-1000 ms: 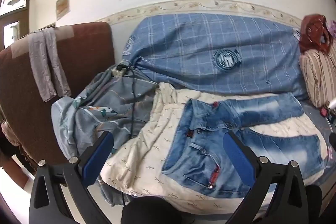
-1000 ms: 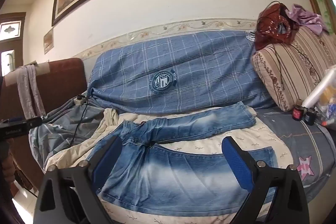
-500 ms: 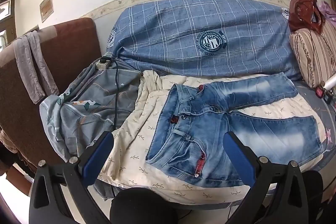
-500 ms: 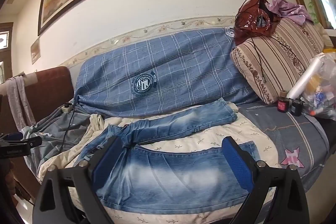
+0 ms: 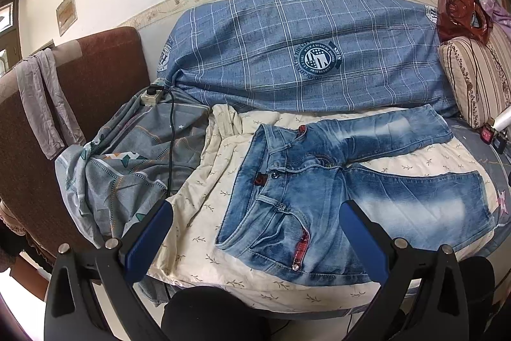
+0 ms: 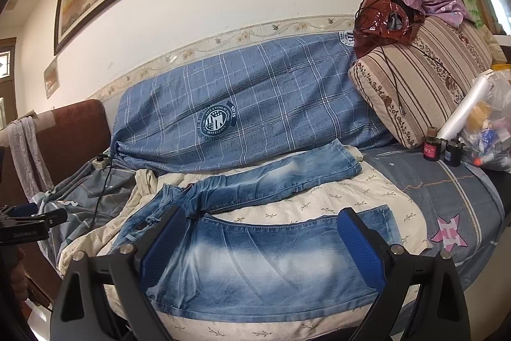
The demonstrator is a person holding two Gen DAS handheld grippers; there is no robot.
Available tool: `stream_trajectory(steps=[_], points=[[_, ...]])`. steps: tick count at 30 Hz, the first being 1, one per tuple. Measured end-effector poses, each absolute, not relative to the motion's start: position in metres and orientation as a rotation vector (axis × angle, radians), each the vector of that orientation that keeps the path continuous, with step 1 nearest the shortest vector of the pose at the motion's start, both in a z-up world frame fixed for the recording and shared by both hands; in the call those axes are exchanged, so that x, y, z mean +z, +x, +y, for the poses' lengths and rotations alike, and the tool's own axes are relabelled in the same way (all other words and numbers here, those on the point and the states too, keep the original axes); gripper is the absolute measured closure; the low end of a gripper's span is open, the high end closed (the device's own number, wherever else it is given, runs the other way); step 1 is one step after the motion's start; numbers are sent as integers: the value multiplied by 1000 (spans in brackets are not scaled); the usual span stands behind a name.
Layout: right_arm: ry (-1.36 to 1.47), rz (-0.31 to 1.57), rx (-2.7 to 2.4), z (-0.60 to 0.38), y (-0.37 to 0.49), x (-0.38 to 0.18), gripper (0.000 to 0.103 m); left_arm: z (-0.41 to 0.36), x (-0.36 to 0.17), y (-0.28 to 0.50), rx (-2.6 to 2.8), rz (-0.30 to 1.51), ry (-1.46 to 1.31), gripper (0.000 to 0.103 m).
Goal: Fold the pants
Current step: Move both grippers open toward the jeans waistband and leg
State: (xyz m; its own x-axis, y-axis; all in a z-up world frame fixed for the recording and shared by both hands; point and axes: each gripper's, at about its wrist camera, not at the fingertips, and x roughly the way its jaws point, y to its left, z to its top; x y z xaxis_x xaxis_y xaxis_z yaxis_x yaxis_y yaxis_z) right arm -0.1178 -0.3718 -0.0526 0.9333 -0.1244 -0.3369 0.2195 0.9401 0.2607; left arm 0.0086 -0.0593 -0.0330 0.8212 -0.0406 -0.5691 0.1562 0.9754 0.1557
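The pants [image 5: 335,194] lay unfolded across the cream quilt [image 5: 204,213] at frame centre, legs splayed apart. You held your left tool [image 5: 255,232] released above the waistband and your right tool [image 6: 258,242] released over the near leg, likely lining up grasps. Behind sat the blue plaid bedding [image 6: 271,104].
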Motion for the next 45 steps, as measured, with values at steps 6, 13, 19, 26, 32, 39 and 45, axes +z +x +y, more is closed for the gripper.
stream_trajectory(steps=[6, 13, 19, 26, 32, 39, 45], points=[[299, 342, -178, -373, -112, -59, 5, -65, -42, 15, -116, 615, 204, 0], [290, 375, -178, -370, -101, -69, 5, -66, -55, 27, -125, 647, 204, 0], [289, 415, -185, -370, -89, -82, 5, -61, -69, 39, -121, 676, 200, 0], [299, 440, -225, -383, -81, -101, 5, -54, -90, 53, -100, 707, 202, 0], [354, 482, -259, -402, -80, -120, 5, -52, -104, 59, -87, 743, 211, 0], [345, 465, -264, -402, -82, -112, 5, -71, -109, 62, -35, 803, 332, 0], [331, 455, -249, -395, -85, -104, 5, -69, -98, 49, -109, 762, 289, 0]])
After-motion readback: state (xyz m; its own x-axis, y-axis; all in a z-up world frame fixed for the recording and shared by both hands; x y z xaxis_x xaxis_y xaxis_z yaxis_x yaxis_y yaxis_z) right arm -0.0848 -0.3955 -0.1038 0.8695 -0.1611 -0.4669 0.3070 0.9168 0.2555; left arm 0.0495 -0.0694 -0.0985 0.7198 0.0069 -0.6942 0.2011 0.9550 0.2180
